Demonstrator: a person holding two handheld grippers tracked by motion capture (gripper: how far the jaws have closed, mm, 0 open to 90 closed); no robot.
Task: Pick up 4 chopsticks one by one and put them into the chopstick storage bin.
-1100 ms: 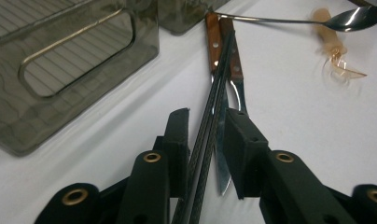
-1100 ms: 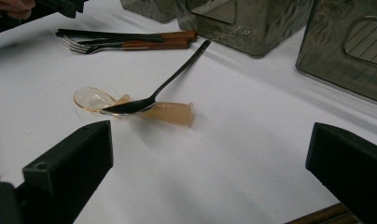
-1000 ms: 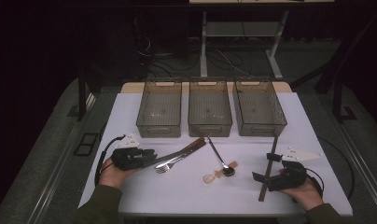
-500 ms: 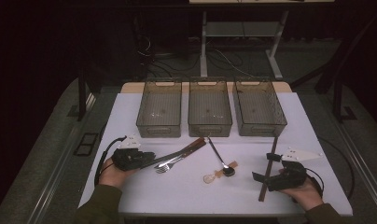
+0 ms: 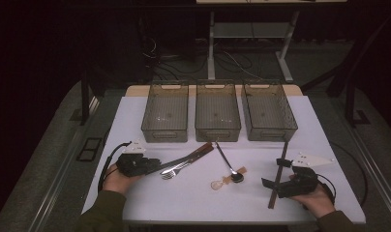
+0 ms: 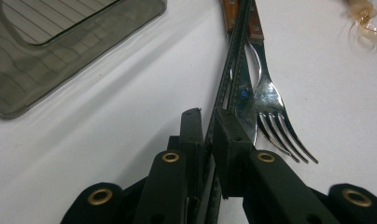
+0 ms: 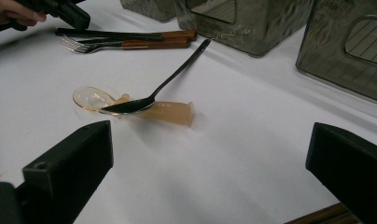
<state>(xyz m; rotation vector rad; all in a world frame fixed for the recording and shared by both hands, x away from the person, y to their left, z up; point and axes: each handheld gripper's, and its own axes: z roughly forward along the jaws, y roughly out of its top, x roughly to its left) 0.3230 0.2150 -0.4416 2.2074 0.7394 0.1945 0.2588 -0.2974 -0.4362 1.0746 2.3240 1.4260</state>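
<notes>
high view: the left gripper (image 5: 155,166) sits at the knife (image 5: 184,158), in front of the left bin (image 5: 165,112). left gripper view: its jaws have just been closing and now pinch the knife blade (image 6: 233,88) beside the fork (image 6: 270,107), so lifting looks next. right gripper view: the right gripper (image 7: 210,158) stands spread before the spoon (image 7: 154,95).

Olive-green sleeves cover both forearms; each black gripper, left gripper (image 5: 152,165) and right gripper (image 5: 273,186), trails a black cable and shows brass-ringed screw holes.

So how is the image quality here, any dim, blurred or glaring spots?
High view: dim, with dark surroundings, white table lit. Left gripper view: fingers near the lens look soft, fork glints. Right gripper view: bright table, spoon sharp, fingers blurred.
</notes>
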